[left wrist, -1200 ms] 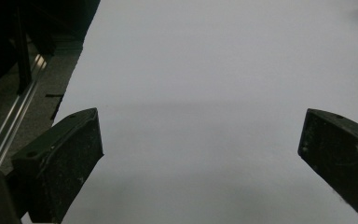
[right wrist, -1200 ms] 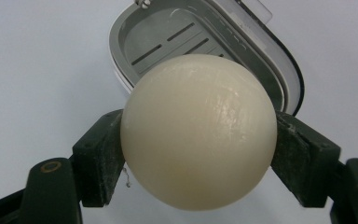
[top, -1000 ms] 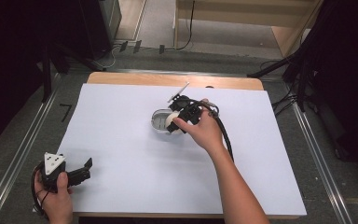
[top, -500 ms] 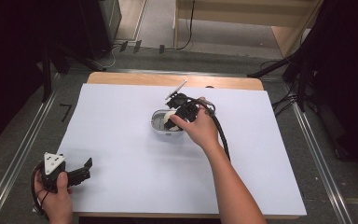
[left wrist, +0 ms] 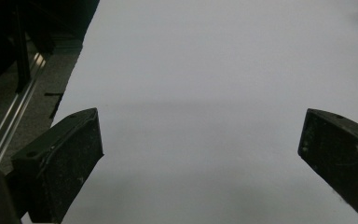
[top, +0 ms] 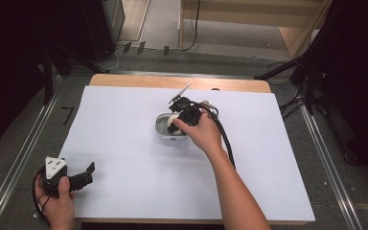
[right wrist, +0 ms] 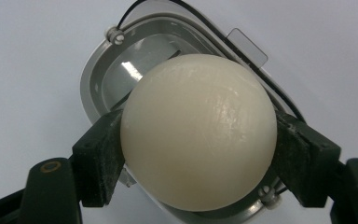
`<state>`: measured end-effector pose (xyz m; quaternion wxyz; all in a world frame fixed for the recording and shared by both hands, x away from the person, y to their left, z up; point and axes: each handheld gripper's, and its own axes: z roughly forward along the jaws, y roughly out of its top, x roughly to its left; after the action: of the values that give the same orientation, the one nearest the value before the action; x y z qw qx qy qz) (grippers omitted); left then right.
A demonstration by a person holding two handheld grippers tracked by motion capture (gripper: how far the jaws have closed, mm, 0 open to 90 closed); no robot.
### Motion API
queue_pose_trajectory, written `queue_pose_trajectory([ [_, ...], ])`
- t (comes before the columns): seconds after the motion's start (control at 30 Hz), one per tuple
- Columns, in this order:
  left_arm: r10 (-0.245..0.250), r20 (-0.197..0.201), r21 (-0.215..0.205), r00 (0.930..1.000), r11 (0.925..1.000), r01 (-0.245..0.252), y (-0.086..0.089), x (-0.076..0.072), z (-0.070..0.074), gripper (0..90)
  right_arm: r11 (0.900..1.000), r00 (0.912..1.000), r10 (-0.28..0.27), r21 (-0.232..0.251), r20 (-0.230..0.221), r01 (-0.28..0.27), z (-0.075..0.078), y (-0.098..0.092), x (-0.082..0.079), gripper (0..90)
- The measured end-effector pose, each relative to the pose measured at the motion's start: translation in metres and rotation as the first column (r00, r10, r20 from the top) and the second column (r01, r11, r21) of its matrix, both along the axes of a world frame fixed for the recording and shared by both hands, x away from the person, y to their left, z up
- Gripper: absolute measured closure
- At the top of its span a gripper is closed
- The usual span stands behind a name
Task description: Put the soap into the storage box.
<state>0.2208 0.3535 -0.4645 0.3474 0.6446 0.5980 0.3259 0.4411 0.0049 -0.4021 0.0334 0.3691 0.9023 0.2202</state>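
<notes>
A: What is seen to have changed in the last second?

B: Very little. The right tongs [top: 179,119] are shifted only slightly toward the upper left of the high view, and they are now held more squarely over the grey oval dish [top: 160,125]. The left tongs [top: 87,171] are kept where they were, at the lower left corner of the desk [top: 124,153]

A: How are the tongs set?

B: In the right gripper view, the right tongs [right wrist: 198,154] are clamped on the cream-white ball [right wrist: 198,130], with one pad pressed to each flank. The left tongs [left wrist: 200,144] are spread wide, with nothing between them

A: And where is the ball placed?

B: It is held just above the hollow of the dish [right wrist: 89,84], at the centre of the high view. Whether it touches the dish floor cannot be told. A lowering and release into the dish is judged to be the step in hand

A: What room is left for moving?

B: Bare white desk is found on every side of the dish, widest to the left and below it. The wooden strip [top: 139,80] at the far edge lies near the top of the dish, so less space is offered there. The left tongs are parked right at the desk's lower left edge, beside the metal rail [top: 24,153]
</notes>
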Motion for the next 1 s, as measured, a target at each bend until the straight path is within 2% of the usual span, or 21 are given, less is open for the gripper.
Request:
queue_pose_trajectory([
  [0.23, 0.001, 0.0, -0.003, 1.0, 1.0, -0.001, 0.0, 0.0, 0.0, 0.1, 1.0, 0.9999, 0.011, -0.016, 0.008, -0.011, -0.003, 0.002, -0.001, 24.8],
  [0.37, 0.001, 0.0, -0.003, 1.0, 1.0, -0.001, 0.0, 0.0, 0.0, 0.1, 1.0, 0.9998, 0.006, 0.02, 0.019, -0.006, 0.002, -0.001, -0.002, 21.9],
  [0.6, 0.0, 0.001, -0.002, 1.0, 1.0, 0.0, 0.0, 0.0, 0.0, 0.1, 1.0, 0.9995, 0.005, 0.01, 0.03, -0.005, 0.007, -0.006, -0.007, 19.9],
  [1.0, 0.002, -0.001, -0.002, 1.0, 1.0, -0.002, 0.0, 0.001, 0.0, 0.1, 0.999, 0.9981, -0.02, 0.03, 0.058, 0.018, 0.015, -0.032, -0.021, 19.2],
])
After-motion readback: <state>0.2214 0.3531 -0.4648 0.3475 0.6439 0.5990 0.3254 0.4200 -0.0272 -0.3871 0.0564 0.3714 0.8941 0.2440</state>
